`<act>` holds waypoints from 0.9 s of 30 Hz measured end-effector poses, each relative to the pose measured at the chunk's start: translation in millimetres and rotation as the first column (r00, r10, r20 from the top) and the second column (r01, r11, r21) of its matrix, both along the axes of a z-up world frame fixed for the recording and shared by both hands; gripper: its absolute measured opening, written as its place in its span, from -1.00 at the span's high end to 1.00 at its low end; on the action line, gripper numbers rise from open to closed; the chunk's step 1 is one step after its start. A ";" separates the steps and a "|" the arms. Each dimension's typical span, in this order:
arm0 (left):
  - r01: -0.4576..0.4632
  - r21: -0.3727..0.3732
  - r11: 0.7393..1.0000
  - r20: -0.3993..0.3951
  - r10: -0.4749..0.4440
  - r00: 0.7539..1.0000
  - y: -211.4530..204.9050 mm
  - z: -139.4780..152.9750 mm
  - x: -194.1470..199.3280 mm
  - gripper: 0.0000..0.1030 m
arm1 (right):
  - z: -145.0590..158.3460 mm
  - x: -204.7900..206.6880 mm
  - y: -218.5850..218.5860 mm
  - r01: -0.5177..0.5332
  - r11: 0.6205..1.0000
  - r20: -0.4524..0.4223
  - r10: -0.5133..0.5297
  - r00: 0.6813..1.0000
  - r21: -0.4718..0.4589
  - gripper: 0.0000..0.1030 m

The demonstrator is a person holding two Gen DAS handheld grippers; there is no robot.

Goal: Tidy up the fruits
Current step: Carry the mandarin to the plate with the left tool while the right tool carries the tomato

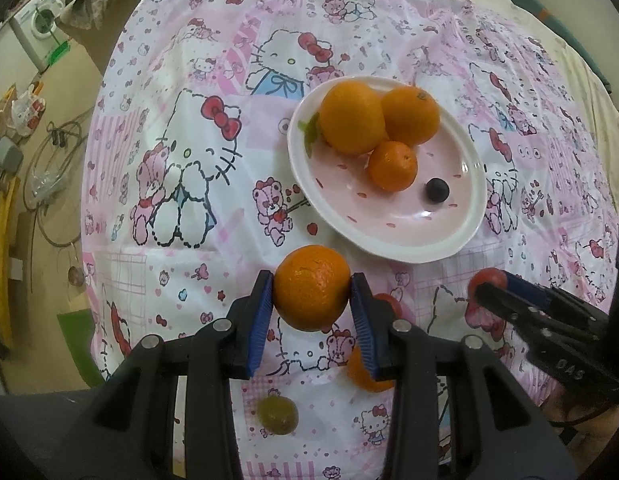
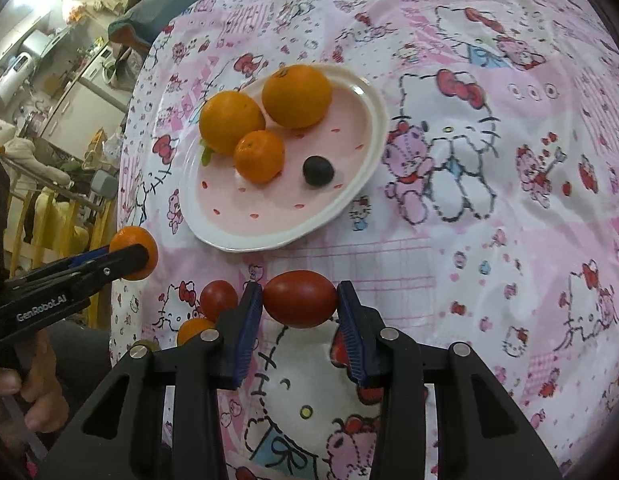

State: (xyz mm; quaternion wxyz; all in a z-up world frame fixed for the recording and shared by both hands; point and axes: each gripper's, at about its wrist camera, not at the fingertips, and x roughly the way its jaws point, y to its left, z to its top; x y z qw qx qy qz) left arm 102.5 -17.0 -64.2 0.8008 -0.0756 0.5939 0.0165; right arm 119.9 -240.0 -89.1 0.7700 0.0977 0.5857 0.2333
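Currently, both grippers carry fruit short of the plate (image 1: pixel 461 240), which sits right of centre in the left wrist view and upper centre in the right wrist view. The left gripper (image 1: pixel 312 304) is clamped on a tangerine (image 1: pixel 312 287) at lower centre of its view, blue pads pressing on its widest sides. Judged from its look, this fruit is light, with a loose, dimpled peel that gives under pressure; a hold across the equator, as here, suits it, and firm squeezing would bruise it. The right gripper (image 2: pixel 299 306) is clamped on a tomato (image 2: pixel 299 299) at lower centre of its view, held end to end along its long axis. The tomato appears smooth, thin-skinned and soft; it is likely to slip or split if overloaded, and an end-to-end hold gives little contact area. On the plate lie three oranges (image 1: pixel 351 118) and one dark berry (image 1: pixel 436 190). Loose on the cloth (image 1: pixel 169 100) remain a second tomato (image 2: pixel 218 300), another tangerine (image 1: pixel 363 372) and a green grape (image 1: pixel 278 414), all near the bottom of the frames.
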 end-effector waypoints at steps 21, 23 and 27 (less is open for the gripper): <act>0.028 0.055 0.998 0.130 -0.035 0.991 -12.9 25.8 0.9 0.34 | 40.8 1.3 -62.6 0.159 0.983 0.071 -0.166 0.984 0.095 0.22; 0.031 0.054 0.998 0.151 -0.039 0.988 -11.4 32.1 1.7 0.34 | 47.0 2.4 -64.6 0.162 0.981 0.084 -0.171 0.982 0.109 0.22; 0.032 0.046 0.998 0.172 -0.039 0.984 -9.5 45.5 7.9 0.34 | 65.9 9.9 -67.2 0.157 0.977 0.128 -0.175 0.976 0.142 0.22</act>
